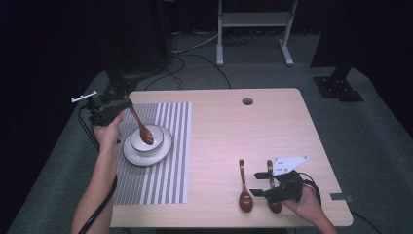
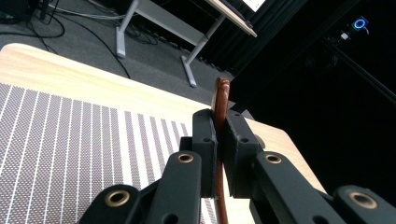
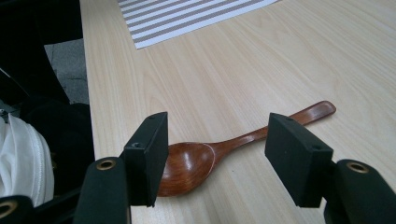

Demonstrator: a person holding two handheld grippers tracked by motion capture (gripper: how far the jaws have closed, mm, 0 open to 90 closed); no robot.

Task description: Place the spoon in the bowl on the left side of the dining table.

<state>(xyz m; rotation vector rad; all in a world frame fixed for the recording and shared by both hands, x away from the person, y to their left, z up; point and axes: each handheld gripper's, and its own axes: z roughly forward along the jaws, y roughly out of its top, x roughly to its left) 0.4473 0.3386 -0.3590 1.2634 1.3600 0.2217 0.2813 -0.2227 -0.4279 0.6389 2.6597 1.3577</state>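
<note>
Over the striped placemat (image 1: 160, 161) at the left of the tabletop (image 1: 234, 131), we hold a brown wooden spoon (image 1: 140, 124) in our left gripper (image 1: 108, 113), its jaws pressed onto the handle. That handle runs up between the pads in the left gripper view (image 2: 221, 107). From the high view the spoon slants down and to the right, its head over the white bowl (image 1: 148, 139) that sits on a white plate (image 1: 146, 153); whether the head touches the bowl's floor we cannot tell.

Down at the near right edge, our right gripper (image 1: 265, 183) hovers with jaws spread and nothing between the pads. Two more spoons lie side by side there. One spoon (image 1: 243, 187) lies just left of the gripper (this we judge to be the one in the right gripper view (image 3: 224, 149)), its bowl end toward us and its handle pointing away up the tabletop. The other spoon (image 1: 272, 197) sits partly under the gripper body.

What the coming pick turns on, we judge, is this: the spoon's long axis runs nearly crosswise through the gap in the right gripper view, head near the left-hand pad, handle trailing past the right-hand one. So the jaws would close along the spoon unless the wrist turns. Our right hand (image 1: 307, 204) is far nearer these spoons than the left.
</note>
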